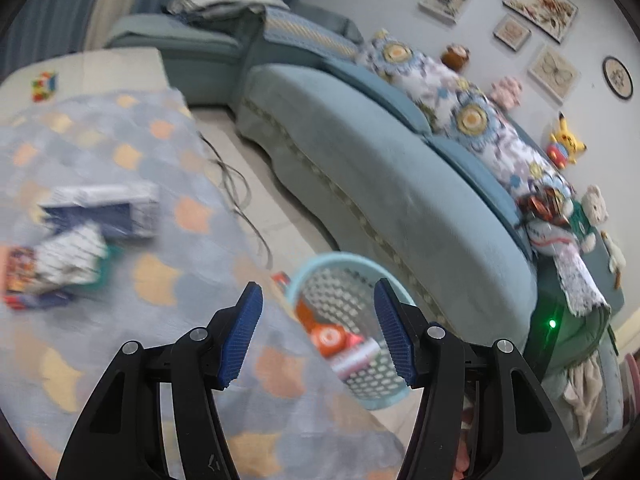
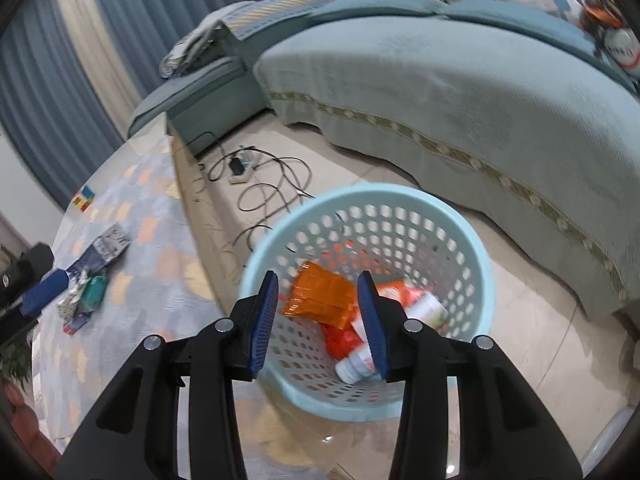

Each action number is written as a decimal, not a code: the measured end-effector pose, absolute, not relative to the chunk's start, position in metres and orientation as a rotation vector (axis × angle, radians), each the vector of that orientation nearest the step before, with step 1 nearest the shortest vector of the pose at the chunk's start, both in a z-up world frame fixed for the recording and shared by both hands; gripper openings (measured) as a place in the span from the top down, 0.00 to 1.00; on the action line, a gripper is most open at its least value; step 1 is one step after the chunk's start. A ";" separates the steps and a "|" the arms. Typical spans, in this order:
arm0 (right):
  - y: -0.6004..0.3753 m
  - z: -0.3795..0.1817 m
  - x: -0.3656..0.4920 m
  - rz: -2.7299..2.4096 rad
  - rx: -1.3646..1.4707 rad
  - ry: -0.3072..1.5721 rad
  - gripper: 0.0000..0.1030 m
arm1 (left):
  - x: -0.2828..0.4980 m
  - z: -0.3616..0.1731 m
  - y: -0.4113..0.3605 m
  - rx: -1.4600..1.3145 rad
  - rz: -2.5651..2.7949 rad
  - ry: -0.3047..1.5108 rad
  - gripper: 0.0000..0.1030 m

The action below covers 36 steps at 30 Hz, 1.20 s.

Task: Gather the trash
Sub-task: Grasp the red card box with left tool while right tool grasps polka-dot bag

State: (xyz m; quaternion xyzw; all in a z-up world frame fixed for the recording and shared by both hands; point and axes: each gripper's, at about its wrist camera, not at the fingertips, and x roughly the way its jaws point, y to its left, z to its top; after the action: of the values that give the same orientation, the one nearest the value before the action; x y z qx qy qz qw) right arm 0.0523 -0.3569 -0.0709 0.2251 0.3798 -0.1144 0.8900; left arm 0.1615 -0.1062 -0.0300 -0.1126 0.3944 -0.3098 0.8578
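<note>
**Jaws empty on both grippers, trash in basket and on desk**

Jaws of the left gripper (image 1: 318, 334) stand apart with nothing between the blue pads; same for the right gripper (image 2: 318, 326), narrower gap, nothing pinched. No writing can be read anywhere: labels on the wrappers are blurred or too small.

Right wrist view: the light blue perforated basket (image 2: 472, 248) sits on the floor directly beyond the jaws. Inside it lie an orange wrapper (image 2: 320, 300), a red-and-white packet (image 2: 424, 304) and a white bottle (image 2: 356, 364) near the bottom. The orange wrapper shows in the gap between the pads but lies down inside the basket, apart from them.

Left wrist view: same basket just beyond the right pad, beside the desk edge. On the desk (image 1: 120, 360), covered with a grey cloth with orange and yellow patches, leftover trash lies well to the left of the jaws: a dark blue-and-white box (image 1: 104, 210), a crumpled white wrapper (image 1: 72, 258) and a colourful flat packet (image 1: 20, 268), all touching or overlapping. A puzzle cube (image 1: 44, 86) sits at the far end.

Room: teal sofa (image 1: 380, 184) with floral cushions and plush toys, framed pictures on the wall, blue curtains, cables and a power strip (image 2: 240, 172) on the tiled floor.
</note>
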 end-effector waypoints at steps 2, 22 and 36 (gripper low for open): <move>-0.344 -0.064 0.060 -0.203 0.442 0.782 0.63 | 0.164 -0.022 -0.083 -0.243 -0.600 0.802 0.46; -0.129 -0.031 0.166 0.271 0.177 0.763 0.63 | 0.218 -0.077 0.117 -0.418 -0.152 0.873 0.49; -0.080 -0.078 0.220 0.334 0.103 0.882 0.74 | 0.241 -0.120 0.116 -0.497 -0.238 0.971 0.71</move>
State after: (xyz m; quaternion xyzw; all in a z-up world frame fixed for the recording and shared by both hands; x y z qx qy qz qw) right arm 0.2203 -0.0797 -0.0776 0.0497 0.4248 0.1608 0.8895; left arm 0.2409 0.1156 -0.1195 -0.2356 0.4609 -0.1130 0.8481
